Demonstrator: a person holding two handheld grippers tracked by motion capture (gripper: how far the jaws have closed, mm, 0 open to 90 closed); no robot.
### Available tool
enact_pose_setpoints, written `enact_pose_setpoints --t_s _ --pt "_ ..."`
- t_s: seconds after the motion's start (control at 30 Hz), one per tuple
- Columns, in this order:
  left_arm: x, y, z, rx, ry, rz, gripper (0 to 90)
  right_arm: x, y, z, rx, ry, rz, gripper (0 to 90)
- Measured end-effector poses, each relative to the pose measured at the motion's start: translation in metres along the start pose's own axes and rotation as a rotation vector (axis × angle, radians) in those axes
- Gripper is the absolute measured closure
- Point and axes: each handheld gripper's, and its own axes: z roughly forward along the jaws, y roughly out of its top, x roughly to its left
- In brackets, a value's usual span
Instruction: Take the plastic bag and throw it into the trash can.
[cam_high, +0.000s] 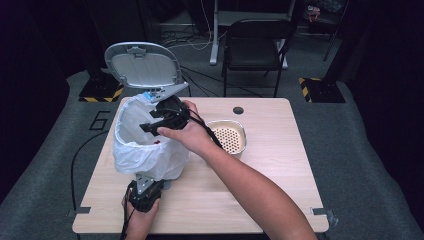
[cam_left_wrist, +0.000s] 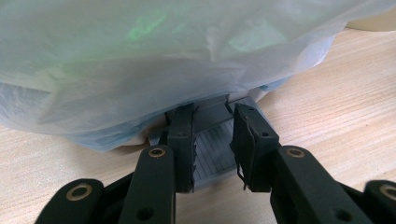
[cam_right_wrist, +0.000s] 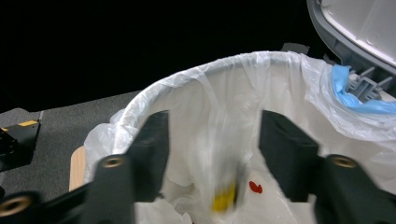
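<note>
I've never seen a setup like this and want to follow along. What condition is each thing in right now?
Trash bin lid: flipped up, open.
Bin liner bag: fitted over the rim, hanging loose outside.
Pedal: under the left gripper's jaws.
Left gripper: open, jaws over the pedal.
Right gripper: open above the bin's mouth.
Blurred yellowish item: apparently falling into the bin.
Perforated bowl: upright on the table, looks empty.

We see a white translucent bag (cam_high: 145, 150) lining the bin, pale blue at its hinge edge. Grey lid (cam_high: 142, 65). Light wood-grain table (cam_high: 270, 170). Cream bowl (cam_high: 227, 136) with a dotted perforated insert. Both grippers black: left gripper (cam_left_wrist: 212, 140), right gripper (cam_right_wrist: 212, 135). Grey ribbed pedal (cam_left_wrist: 212, 151). Red spot and blurred yellow-clear item (cam_right_wrist: 224, 191) inside the bag.
</note>
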Motion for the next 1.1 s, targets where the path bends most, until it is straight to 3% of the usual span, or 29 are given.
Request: enact_pose_setpoints --t_s 0.43,0.5,0.57,0.63,0.8,0.93,1.03,1.1 --pt "0.000 0.000 0.000 0.003 -0.001 0.003 69.2 0.003 0.001 -0.015 0.004 -0.032 -0.013 39.1" --pt "0.000 -0.001 0.001 -0.015 0.012 -0.001 69.2 0.002 0.001 -0.023 -0.008 -0.029 -0.015 40.6" --pt "0.001 0.001 -0.001 0.014 0.003 0.008 69.2 0.001 0.001 -0.032 -0.016 -0.037 -0.017 41.6" --pt "0.000 0.000 0.001 -0.008 0.004 -0.002 69.2 -0.001 0.000 -0.040 -0.016 -0.051 -0.019 42.3" --pt "0.001 0.000 -0.001 0.011 -0.004 0.011 69.2 -0.006 -0.006 -0.059 -0.026 -0.085 -0.021 43.0" --pt "0.000 0.000 0.000 -0.001 -0.002 -0.002 69.2 -0.011 -0.013 -0.078 -0.054 -0.130 -0.025 41.7" --pt "0.000 0.000 0.000 0.000 -0.002 0.001 69.2 -0.015 -0.020 -0.088 -0.056 -0.134 -0.027 41.5" --pt "-0.001 -0.001 0.001 -0.009 -0.010 -0.027 69.2 -0.017 -0.025 -0.095 -0.054 -0.136 -0.014 41.5"
